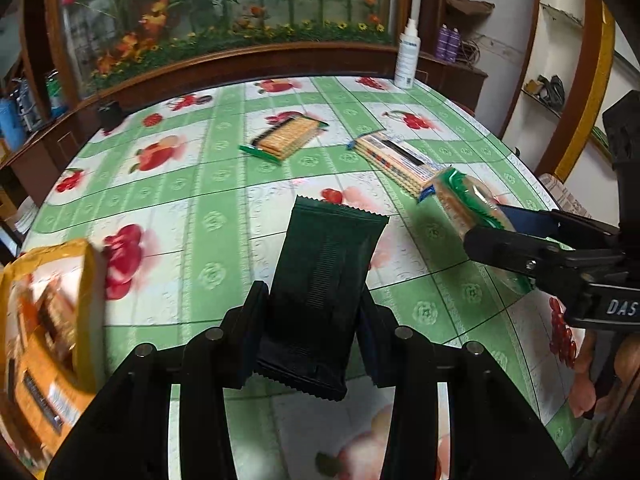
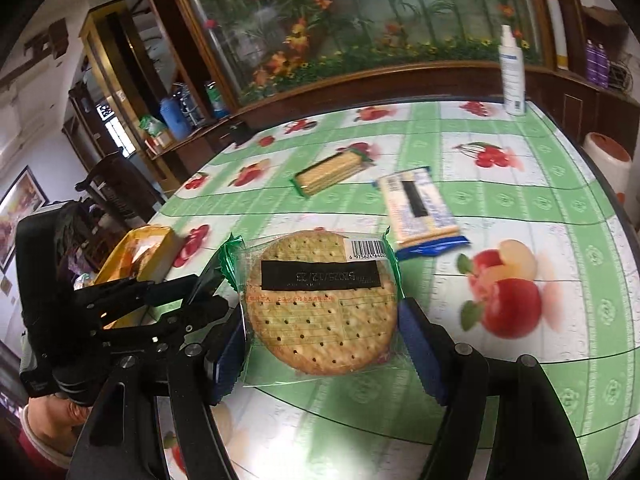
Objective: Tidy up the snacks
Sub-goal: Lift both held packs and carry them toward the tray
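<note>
My left gripper (image 1: 314,328) is shut on a dark green snack packet (image 1: 324,276) and holds it above the table. My right gripper (image 2: 322,344) is shut on a round cracker pack (image 2: 320,304) in clear wrap with green ends; it also shows in the left wrist view (image 1: 468,200). A yellow snack box (image 1: 48,320) stands at the table's left edge, also in the right wrist view (image 2: 140,256). A green-ended wafer pack (image 1: 284,138) and a blue-ended biscuit pack (image 1: 396,160) lie on the table further back.
The table has a green-and-white fruit-print cloth (image 1: 216,208). A white spray bottle (image 1: 407,54) stands at the far right corner. A wooden-framed flower panel (image 1: 240,12) runs behind the table. A small dark object (image 1: 110,114) sits at the far left edge.
</note>
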